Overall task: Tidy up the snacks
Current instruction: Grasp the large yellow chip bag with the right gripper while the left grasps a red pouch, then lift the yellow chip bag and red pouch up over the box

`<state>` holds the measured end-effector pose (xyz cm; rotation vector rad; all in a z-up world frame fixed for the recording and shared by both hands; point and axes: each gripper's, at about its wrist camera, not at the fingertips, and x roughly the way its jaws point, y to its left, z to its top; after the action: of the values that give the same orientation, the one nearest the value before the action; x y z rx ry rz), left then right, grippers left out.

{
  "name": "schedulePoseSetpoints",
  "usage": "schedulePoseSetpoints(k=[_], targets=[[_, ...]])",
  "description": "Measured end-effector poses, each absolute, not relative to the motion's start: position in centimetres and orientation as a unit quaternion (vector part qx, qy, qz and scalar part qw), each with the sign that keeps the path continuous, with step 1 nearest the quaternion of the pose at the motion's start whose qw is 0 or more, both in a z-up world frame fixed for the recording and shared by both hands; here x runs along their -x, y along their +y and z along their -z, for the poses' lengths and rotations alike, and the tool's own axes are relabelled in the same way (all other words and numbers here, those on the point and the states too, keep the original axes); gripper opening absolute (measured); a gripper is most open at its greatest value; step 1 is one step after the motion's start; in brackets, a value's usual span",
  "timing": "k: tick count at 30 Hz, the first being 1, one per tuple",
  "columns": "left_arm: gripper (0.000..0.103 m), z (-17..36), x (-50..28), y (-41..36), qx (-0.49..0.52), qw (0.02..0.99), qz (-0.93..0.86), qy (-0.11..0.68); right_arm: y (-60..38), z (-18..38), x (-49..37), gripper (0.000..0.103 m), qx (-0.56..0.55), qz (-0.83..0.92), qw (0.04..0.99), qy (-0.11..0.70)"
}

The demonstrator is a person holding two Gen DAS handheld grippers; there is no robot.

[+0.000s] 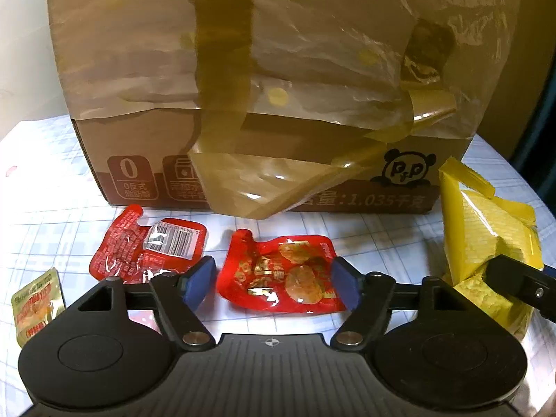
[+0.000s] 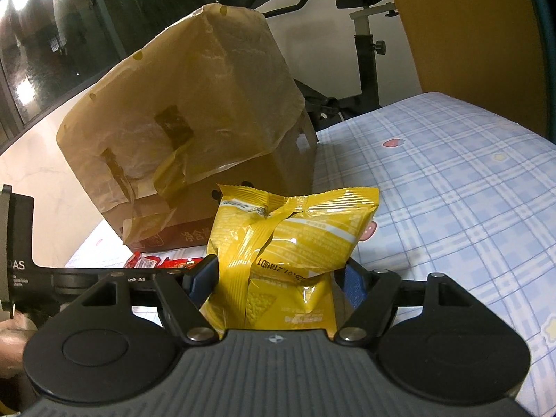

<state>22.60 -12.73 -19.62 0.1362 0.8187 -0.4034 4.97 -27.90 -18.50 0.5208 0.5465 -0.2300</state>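
1. My right claw (image 2: 278, 278) grips the yellow snack bag (image 2: 288, 243): both pads press into its lower half and the bag stands upright between them, its crimped top above my fingers.

2. My left claw (image 1: 271, 278) is open and holds nothing. The red snack pouch (image 1: 281, 274) lies flat on the checked cloth (image 1: 52, 215) directly between its two blue pads (image 1: 198, 281), with a gap showing on each side, so the pads do not press on it.

3. A second red pouch (image 1: 149, 253), barcode side up, lies just beyond my left claw's left finger, and a small gold packet (image 1: 38, 302) sits further out on that same side, partly hidden by the claw body.

4. The cardboard box (image 1: 264, 180), with brown plastic film (image 1: 278, 52) draped and taped over its top, stands straight ahead of both claws, beyond the pouches.

5. I judge the step in hand to be picking up the red pouch while the yellow bag waits in my right claw.

6. Next, the left claw needs to settle onto the cloth and close. The pouch is thin and slippery, so the pads must catch its edges low or they may slide over it.

7. Where the snacks go I cannot tell; the box top looks covered.
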Motion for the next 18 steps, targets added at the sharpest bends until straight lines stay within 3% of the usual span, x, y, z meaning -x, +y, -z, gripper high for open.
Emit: schedulePoseSetpoints(k=[5, 6, 10, 13, 14, 18], targets=[[0.064, 19.7, -21.6, -14.3, -0.078, 0.896, 0.204, 0.385, -28.0, 18.5, -5.0, 0.074, -0.257, 0.109, 0.922, 0.266], [0.049, 19.5, -21.2, -14.6, -0.082, 0.898, 0.207, 0.380, -28.0, 18.5, -5.0, 0.074, -0.258, 0.109, 0.922, 0.266], [0.030, 19.1, -20.3, -14.4, -0.072, 0.901, 0.216, 0.370, -28.1, 18.6, -5.0, 0.074, -0.260, 0.109, 0.922, 0.266], [0.026, 18.8, -19.7, -14.0, -0.067, 0.902, 0.223, 0.363, -28.1, 18.6, -5.0, 0.074, -0.259, 0.109, 0.922, 0.266], [0.017, 18.6, -19.5, -13.9, -0.066, 0.903, 0.225, 0.360, -28.0, 18.6, -5.0, 0.074, -0.259, 0.109, 0.922, 0.267], [0.012, 17.4, -18.3, -13.2, -0.055, 0.905, 0.245, 0.344, -28.1, 18.5, -5.0, 0.074, -0.259, 0.109, 0.921, 0.269]])
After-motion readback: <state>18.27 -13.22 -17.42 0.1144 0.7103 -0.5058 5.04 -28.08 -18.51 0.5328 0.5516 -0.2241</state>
